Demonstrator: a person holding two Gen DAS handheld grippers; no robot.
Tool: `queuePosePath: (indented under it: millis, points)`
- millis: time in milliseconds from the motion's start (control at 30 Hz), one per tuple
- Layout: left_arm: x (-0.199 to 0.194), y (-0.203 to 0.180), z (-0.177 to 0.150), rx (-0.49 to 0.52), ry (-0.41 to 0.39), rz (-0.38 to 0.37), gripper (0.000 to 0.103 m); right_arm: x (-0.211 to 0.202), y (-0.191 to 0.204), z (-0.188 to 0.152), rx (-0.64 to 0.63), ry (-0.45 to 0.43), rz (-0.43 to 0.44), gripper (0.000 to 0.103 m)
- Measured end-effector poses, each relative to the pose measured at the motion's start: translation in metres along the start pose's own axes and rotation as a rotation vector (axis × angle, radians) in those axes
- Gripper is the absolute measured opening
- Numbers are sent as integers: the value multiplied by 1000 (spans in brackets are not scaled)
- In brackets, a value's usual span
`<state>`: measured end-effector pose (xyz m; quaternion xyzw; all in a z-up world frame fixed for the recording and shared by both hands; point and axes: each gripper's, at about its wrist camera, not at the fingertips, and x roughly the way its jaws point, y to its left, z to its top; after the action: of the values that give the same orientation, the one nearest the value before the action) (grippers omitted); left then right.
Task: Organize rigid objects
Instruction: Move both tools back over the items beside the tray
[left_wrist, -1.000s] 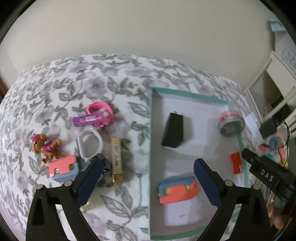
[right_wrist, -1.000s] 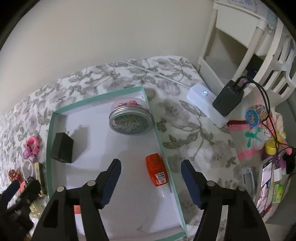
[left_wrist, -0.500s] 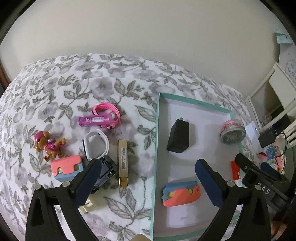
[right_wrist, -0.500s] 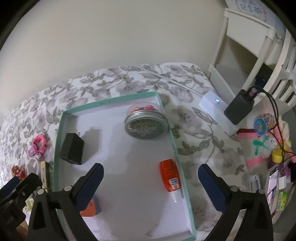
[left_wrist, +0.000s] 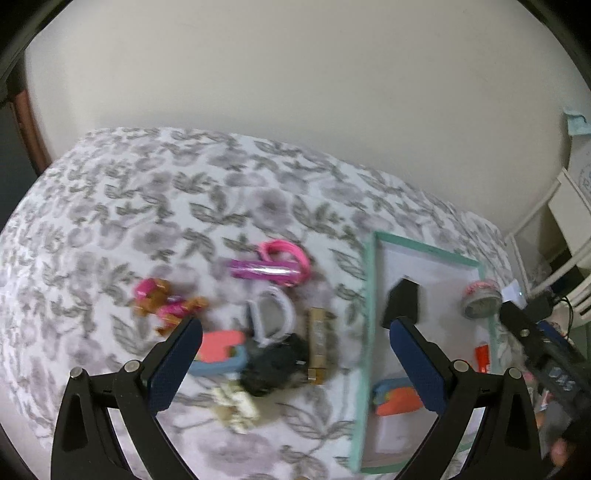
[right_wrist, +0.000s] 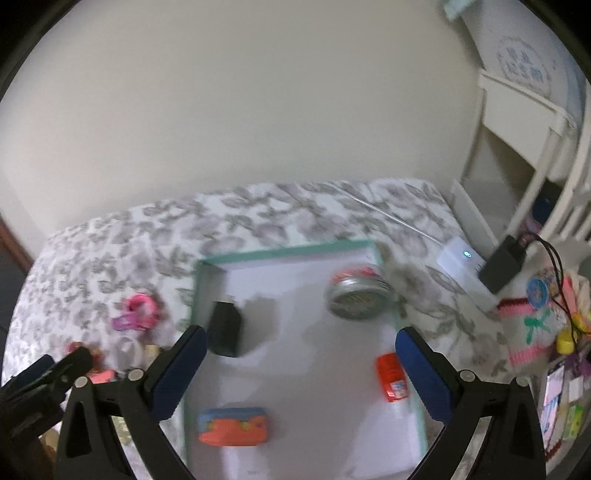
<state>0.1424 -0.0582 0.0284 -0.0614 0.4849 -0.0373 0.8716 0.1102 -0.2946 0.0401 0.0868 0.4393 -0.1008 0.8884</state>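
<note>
Four things lie in the tray (right_wrist: 280, 252): one black charger (right_wrist: 225, 328), one round tin (right_wrist: 357, 295), one red tube (right_wrist: 392, 376) and one blue-and-orange case (right_wrist: 233, 426). Seven more lie on the floral counter (left_wrist: 147, 206) left of the tray: one pink ring with a purple tube (left_wrist: 273, 266), one toy dog (left_wrist: 162, 302), one white ring (left_wrist: 271, 314), one gold bar (left_wrist: 318, 343), one second case (left_wrist: 218, 350), one black lump (left_wrist: 275, 365) and one pale piece (left_wrist: 236, 404), all blurred. The left gripper (left_wrist: 295, 354) has its fingers wide with nothing between them, above the black lump. The right gripper (right_wrist: 297, 363) also has wide, bare fingers, over the tray floor between charger and red tube.
</note>
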Motion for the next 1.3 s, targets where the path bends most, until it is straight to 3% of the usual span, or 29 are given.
queuePosePath:
  millis: [200,467,667,1000,1300]
  points:
    - [-12,44,1,-51,7,87,101,-12,36,2,-29,-15,137,103]
    - [-18,97,-2,-142,47,162,101,-1,94,-10,-145,33,181,103]
    - [-4,123,-9,-229,122,157,101,13,131,-27,-215,115,238,103]
    - [41,140,-26,-265,269,211,101,54,190,-78,-381,293,256,103]
    - [43,160,-26,-312,268,240,101,68,221,-111,-484,368,259,103]
